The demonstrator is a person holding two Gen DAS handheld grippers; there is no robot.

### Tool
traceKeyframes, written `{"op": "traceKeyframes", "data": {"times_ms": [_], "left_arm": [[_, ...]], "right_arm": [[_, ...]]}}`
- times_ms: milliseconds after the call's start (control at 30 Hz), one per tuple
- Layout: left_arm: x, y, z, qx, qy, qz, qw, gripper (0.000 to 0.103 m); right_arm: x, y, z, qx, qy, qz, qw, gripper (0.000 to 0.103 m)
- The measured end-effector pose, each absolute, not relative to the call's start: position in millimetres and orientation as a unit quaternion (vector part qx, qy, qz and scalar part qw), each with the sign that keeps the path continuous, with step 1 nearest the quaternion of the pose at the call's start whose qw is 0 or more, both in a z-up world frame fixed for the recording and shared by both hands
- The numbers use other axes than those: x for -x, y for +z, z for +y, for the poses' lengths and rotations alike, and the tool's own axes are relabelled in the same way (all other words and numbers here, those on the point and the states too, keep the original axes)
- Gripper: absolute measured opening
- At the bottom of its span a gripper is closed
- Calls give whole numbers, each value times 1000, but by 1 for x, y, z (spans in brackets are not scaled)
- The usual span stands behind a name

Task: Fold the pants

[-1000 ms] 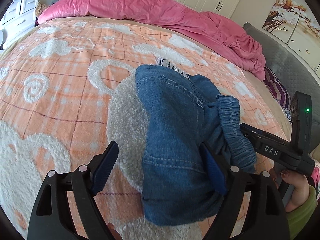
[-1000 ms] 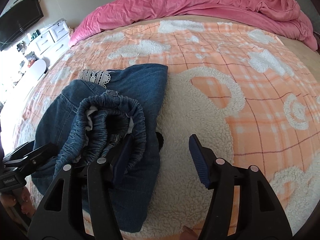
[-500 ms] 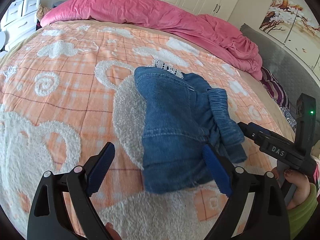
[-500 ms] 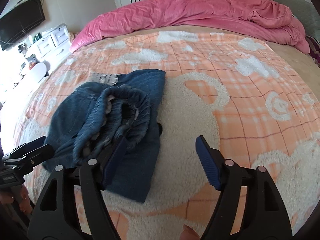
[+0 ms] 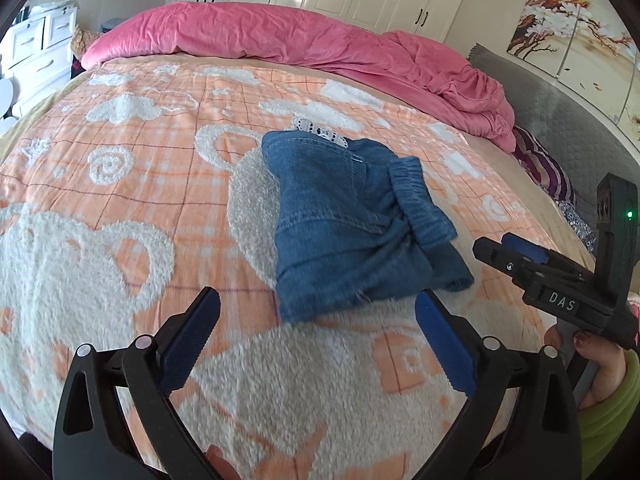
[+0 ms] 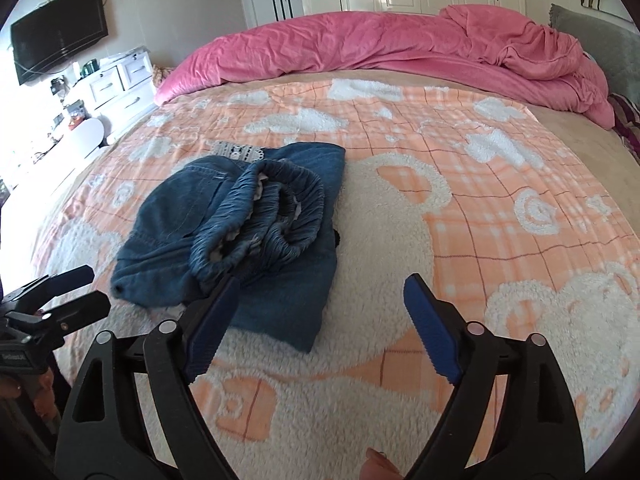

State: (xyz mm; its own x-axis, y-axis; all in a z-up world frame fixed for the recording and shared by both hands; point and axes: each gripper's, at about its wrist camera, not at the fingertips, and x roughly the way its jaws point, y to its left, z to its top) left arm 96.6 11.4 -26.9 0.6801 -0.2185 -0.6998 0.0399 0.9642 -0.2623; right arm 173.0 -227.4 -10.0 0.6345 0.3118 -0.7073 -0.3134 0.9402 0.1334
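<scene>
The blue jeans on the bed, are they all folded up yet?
Nearly. The blue denim pants already lie folded into a short bundle on the orange-and-white fleece blanket. Nothing is held: the left gripper and right gripper are both opening, with only blanket between their jaws. Left to do: the bunched elastic waistband sits puffed on top and could be flattened.

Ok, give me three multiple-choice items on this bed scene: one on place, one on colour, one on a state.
1. Where do the folded denim pants lie?
A. on the orange blanket
B. on the white dresser
C. in a gripper

2. What colour is the rumpled duvet at the bed's far side?
A. grey
B. pink
C. green

3. How do the left gripper and right gripper stand?
A. both clamped on denim
B. one holding the waistband
C. both empty, jaws opening

Answers: 1 A, the pants rest on the blanket; 2 B, it is pink; 3 C, nothing lies between either pair.
</scene>
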Motion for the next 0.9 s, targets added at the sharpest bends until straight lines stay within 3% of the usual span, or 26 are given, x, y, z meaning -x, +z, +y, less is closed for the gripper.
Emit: {"op": "traceKeyframes", "data": {"times_ms": [267,900], "left_arm": [[-70,-22,4,97,-68,381,917,98],[-30,-37,0,85,-61,385,917,99]], "right_arm": [[-142,-1,-233,-5,175,374,911,94],[-79,-20,-237,-4,181,374,910,94]]}}
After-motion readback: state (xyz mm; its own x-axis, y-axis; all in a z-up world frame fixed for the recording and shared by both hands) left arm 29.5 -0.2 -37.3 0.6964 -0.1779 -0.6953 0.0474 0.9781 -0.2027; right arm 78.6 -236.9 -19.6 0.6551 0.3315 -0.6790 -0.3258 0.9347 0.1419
